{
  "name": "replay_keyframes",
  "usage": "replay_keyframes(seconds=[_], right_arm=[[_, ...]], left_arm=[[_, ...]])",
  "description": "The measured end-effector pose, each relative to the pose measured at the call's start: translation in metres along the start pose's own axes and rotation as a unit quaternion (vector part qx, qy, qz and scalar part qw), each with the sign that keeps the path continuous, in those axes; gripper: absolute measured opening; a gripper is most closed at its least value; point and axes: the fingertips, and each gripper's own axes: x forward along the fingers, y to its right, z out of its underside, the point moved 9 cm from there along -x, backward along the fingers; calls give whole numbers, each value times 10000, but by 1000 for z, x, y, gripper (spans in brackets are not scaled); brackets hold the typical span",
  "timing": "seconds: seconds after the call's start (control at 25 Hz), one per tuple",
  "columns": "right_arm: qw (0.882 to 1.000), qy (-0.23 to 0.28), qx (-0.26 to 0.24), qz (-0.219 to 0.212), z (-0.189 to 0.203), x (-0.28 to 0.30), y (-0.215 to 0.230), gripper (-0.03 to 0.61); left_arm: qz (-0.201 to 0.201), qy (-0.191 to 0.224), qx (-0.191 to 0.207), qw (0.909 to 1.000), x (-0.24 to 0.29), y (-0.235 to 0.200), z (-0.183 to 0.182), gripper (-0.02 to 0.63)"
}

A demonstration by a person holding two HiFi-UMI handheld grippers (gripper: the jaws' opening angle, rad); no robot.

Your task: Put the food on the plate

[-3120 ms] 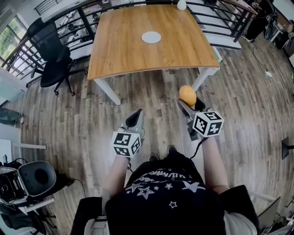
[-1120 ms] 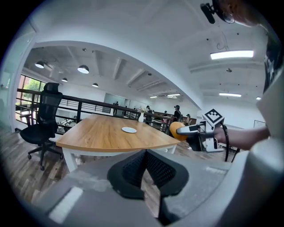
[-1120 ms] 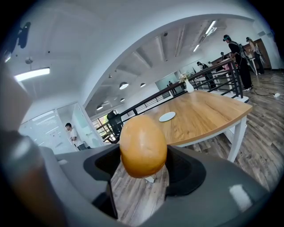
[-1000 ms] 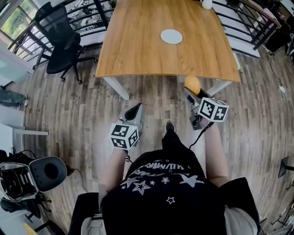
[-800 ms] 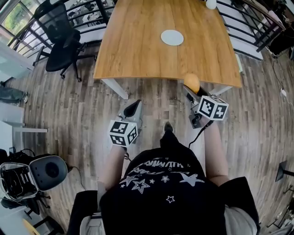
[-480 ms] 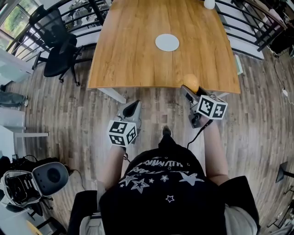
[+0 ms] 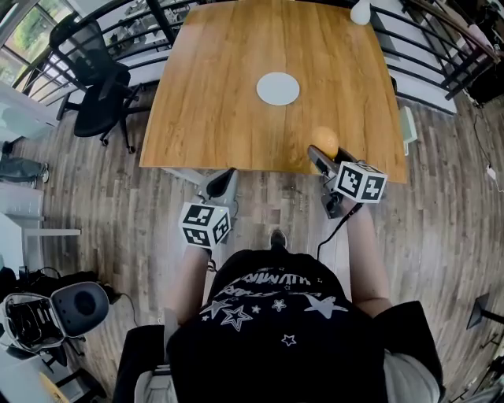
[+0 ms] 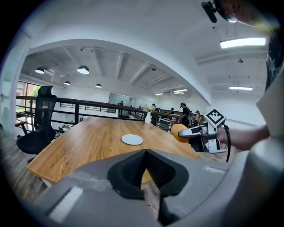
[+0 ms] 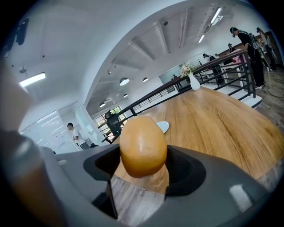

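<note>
An orange-brown, egg-shaped piece of food (image 7: pixel 324 140) (image 9: pixel 143 150) is clamped between the jaws of my right gripper (image 7: pixel 321 151) (image 9: pixel 143 159). It hangs just over the near edge of the wooden table (image 7: pixel 213 118). A small white plate (image 7: pixel 278 88) (image 8: pixel 132 139) (image 9: pixel 162 127) lies empty near the table's middle, ahead and left of the food. My left gripper (image 7: pixel 223 179) (image 8: pixel 145 154) sits at the table's near edge, its jaws touching with nothing between them. The left gripper view shows the right gripper with the food (image 8: pixel 179 132) off to its right.
A black office chair (image 7: pixel 90 86) stands left of the table. At the table's far right corner is a white vase (image 7: pixel 361 11). Dark railings (image 7: pixel 441 55) run behind and to the right. Wood floor lies below me, with grey equipment (image 7: pixel 75 303) at lower left.
The person has walked up to the table, which now lies much nearer. The right gripper with the food has gone from above the floor to the table's near edge.
</note>
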Motion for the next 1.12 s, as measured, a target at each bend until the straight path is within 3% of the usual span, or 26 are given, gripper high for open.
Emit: replay_keyframes(seconds=[0.44, 0.72, 1.12], right_arm=[[9996, -228, -124, -123, -13, 33, 10, 321], [9990, -281, -334, -93, -27, 60, 7, 321], [9990, -333, -206, 222, -61, 118, 26, 321]], left_arm=[[-289, 149, -213, 9992, 14, -19, -9, 2], [-182, 66, -242, 9995, 40, -51, -13, 1], [98, -41, -201, 9997, 102, -104, -42, 2]])
